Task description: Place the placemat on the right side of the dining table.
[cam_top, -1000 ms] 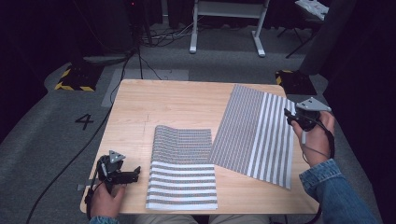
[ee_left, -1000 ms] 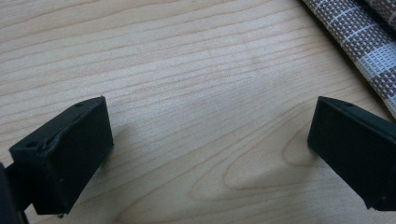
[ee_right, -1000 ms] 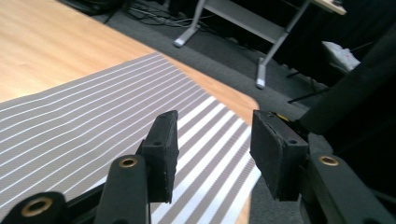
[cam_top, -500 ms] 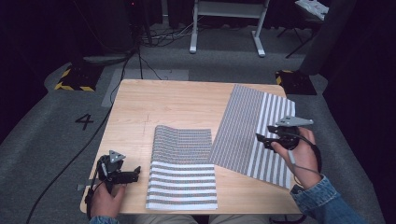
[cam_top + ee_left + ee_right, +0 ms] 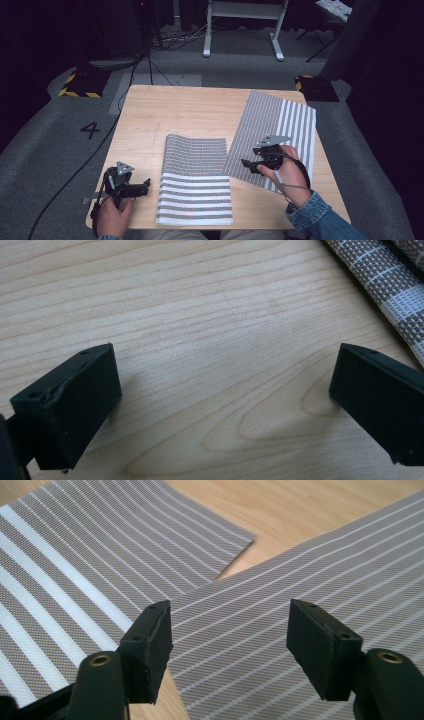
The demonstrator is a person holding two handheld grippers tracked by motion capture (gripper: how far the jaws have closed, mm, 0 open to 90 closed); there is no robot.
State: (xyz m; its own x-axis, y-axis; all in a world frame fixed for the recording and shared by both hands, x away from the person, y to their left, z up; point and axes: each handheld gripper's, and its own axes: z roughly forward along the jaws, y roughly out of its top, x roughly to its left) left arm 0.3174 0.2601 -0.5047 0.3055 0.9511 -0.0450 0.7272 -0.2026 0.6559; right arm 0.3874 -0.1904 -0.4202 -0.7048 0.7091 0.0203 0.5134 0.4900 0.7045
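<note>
Two grey-and-white striped woven mats lie on the wooden table (image 5: 190,107). One folded mat (image 5: 195,180) sits front centre, its edge showing in the left gripper view (image 5: 390,285). The other mat (image 5: 277,132) lies flat and slanted at the right (image 5: 310,575). My right gripper (image 5: 246,166) hovers open over that flat mat's near left corner, close to the folded mat (image 5: 75,565). My left gripper (image 5: 146,186) rests open on bare wood at the front left, a short way left of the folded mat, with nothing between its black jaws.
Grey carpet surrounds the table, with a painted "4" (image 5: 90,130) at the left. Yellow-black striped blocks (image 5: 80,82) and cables lie beyond the far edge, and a white frame stand (image 5: 242,27) stands further back. Bare wood spans the table's far half.
My right gripper has swung from the flat mat's right edge leftward and nearer, across the mat to its near left corner. The left gripper and both mats have stayed put.
</note>
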